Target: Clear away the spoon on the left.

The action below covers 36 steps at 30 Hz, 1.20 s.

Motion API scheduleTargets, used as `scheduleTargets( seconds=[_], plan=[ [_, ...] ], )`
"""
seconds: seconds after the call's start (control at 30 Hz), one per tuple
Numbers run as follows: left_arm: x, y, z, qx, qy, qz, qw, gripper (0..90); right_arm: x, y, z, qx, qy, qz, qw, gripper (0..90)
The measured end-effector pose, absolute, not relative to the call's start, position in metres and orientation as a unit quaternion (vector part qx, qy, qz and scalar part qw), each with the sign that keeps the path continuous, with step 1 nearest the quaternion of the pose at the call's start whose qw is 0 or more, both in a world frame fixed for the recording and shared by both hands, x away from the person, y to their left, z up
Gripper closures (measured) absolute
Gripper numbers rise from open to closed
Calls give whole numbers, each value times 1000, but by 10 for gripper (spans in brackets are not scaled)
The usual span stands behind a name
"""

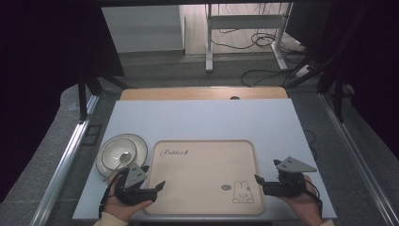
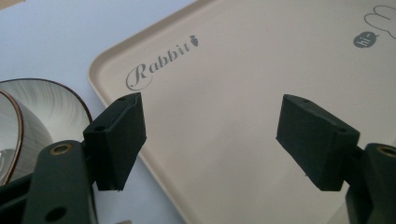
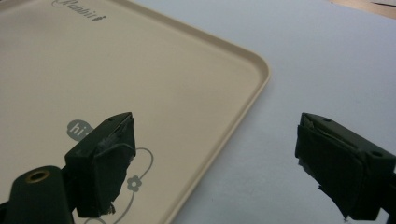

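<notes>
1. Nearest me, my left gripper (image 1: 153,187) sits at the near-left corner of the tray (image 1: 202,209), held in a hand (image 1: 123,207) that comes in from the bottom edge. Its fingers (image 2: 119,140) stand wide apart with nothing between them; in the left gripper view one finger hangs over the tray's left rim and the other over the tray's bare surface.
2. My right gripper (image 1: 263,181) is at the tray's near-right side, in the other hand (image 1: 301,200). Its fingers (image 3: 105,163) are spread open too and hold nothing; in the right gripper view one hangs over the tray by the printed rabbit (image 1: 243,193), the other over the pale worktop (image 1: 282,127) just outside the rim.
3. The tray is a beige, shallow, rounded square lying flat on the worktop between the two grippers. I see the word "Rabbit" (image 2: 161,63) printed near its far-left corner and a small grey "hi" badge (image 1: 227,187) beside the rabbit at its near-right corner.
4. Just left of the tray's far-left corner stands a pale, dark-rimmed plate (image 1: 136,143) with a bowl (image 1: 117,153) on it, just beyond my left gripper. Something small and pale lies in the bowl, perhaps a spoon; I cannot make it out clearly.
5. Beyond the worktop's far edge a wooden strip (image 1: 202,93) shows, then grey floor with cables (image 1: 263,40) and a white frame's legs (image 1: 209,42).
</notes>
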<state>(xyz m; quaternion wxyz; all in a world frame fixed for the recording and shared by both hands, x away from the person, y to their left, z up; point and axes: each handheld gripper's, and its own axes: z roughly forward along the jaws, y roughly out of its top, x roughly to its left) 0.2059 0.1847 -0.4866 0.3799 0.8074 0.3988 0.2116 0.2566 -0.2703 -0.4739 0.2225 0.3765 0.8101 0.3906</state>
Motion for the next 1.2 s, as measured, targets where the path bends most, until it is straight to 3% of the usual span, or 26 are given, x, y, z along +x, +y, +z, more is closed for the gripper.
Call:
scheduleTargets(
  seconds=[0.43,1.2],
  plan=[
    [210,182,-485,807,395,220,380,237,261,-278,-478,378,814,389,209,134],
    [195,194,-475,800,383,242,392,246,265,-263,-477,363,826,368,226,135]
  ],
)
